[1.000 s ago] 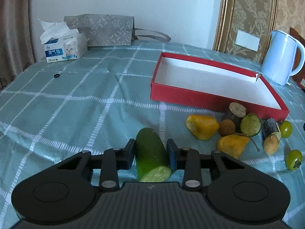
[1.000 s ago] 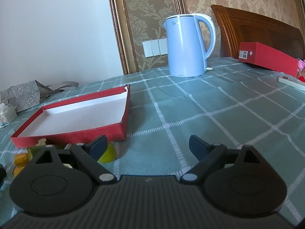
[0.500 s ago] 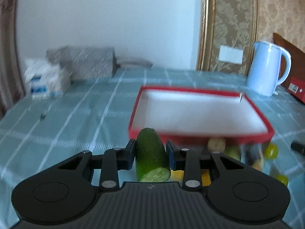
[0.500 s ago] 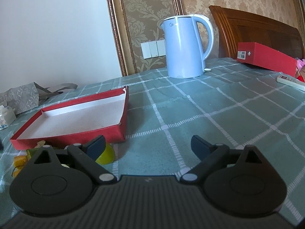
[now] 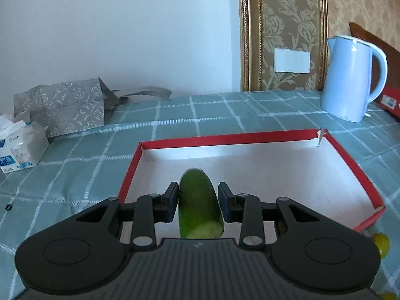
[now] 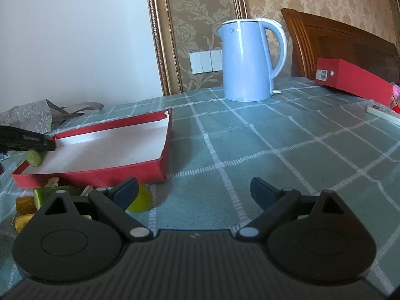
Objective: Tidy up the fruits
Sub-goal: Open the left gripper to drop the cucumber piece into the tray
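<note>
Cucumber piece [image 5: 198, 201]: cut end hidden behind left gripper [image 5: 198, 205] body. Green fruit [image 5: 381, 246], near desk edge: partly hidden by the same body. Fruit pile [image 6: 37, 200]: largely masked by right gripper [image 6: 195, 190]; kinds unclear. Tissue box [image 5: 18, 147]: cut by left frame edge. Small red box [image 5: 390, 98]: cut by right edge.

The green cut cucumber piece [image 5: 198, 200] hangs over the shallow red cardboard tray [image 5: 350, 160]; behind the tray stands the pale blue electric kettle [image 5: 350, 80], loose fruit pieces [image 6: 37, 200] before it.
</note>
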`<state>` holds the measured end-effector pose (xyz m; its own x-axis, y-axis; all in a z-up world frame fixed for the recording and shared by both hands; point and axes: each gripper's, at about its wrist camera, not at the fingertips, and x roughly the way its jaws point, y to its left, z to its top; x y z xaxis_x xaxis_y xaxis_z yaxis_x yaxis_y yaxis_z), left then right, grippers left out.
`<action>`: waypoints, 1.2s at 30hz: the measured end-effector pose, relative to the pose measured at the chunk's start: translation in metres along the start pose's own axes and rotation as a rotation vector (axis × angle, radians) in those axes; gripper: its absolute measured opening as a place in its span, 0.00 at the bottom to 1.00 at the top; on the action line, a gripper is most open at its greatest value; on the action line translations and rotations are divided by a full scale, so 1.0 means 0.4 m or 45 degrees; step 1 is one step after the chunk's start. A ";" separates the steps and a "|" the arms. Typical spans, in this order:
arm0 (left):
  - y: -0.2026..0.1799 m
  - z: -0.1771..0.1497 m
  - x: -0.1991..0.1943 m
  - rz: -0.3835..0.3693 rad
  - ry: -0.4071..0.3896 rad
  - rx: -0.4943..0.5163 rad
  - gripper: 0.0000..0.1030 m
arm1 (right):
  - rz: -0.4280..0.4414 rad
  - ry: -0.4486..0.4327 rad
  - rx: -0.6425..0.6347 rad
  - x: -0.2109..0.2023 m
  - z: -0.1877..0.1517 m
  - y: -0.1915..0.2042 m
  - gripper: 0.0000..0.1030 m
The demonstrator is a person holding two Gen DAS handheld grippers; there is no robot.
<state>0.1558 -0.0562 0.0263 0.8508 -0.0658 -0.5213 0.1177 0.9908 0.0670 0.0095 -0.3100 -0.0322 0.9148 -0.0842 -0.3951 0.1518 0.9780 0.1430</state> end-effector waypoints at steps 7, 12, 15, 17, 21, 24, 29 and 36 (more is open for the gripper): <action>0.000 -0.018 -0.085 0.093 -0.178 0.053 0.78 | 0.013 -0.009 -0.016 0.001 -0.001 0.005 0.87; 0.064 -0.098 -0.204 0.090 -0.254 -0.113 0.86 | 0.012 -0.011 0.000 -0.001 -0.001 -0.003 0.86; 0.087 -0.162 -0.248 0.081 -0.254 -0.131 0.86 | 0.035 -0.005 -0.035 0.002 0.001 0.008 0.81; 0.099 -0.194 -0.259 0.078 -0.240 -0.116 0.86 | 0.043 0.010 -0.077 0.010 0.001 0.021 0.77; 0.117 -0.208 -0.247 0.040 -0.175 -0.143 0.86 | 0.082 0.090 -0.109 0.040 0.004 0.036 0.74; 0.137 -0.211 -0.243 -0.004 -0.151 -0.206 0.86 | 0.103 0.113 -0.146 0.053 0.004 0.053 0.74; 0.135 -0.217 -0.233 -0.008 -0.116 -0.206 0.86 | 0.168 0.185 -0.171 0.086 0.004 0.078 0.61; 0.127 -0.219 -0.232 -0.007 -0.112 -0.188 0.86 | 0.205 0.207 -0.297 0.111 0.011 0.127 0.33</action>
<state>0.0378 0.0108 0.0036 0.8929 -0.0750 -0.4440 0.0515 0.9966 -0.0648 0.0594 -0.2647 -0.0386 0.8454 0.0886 -0.5267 -0.0972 0.9952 0.0114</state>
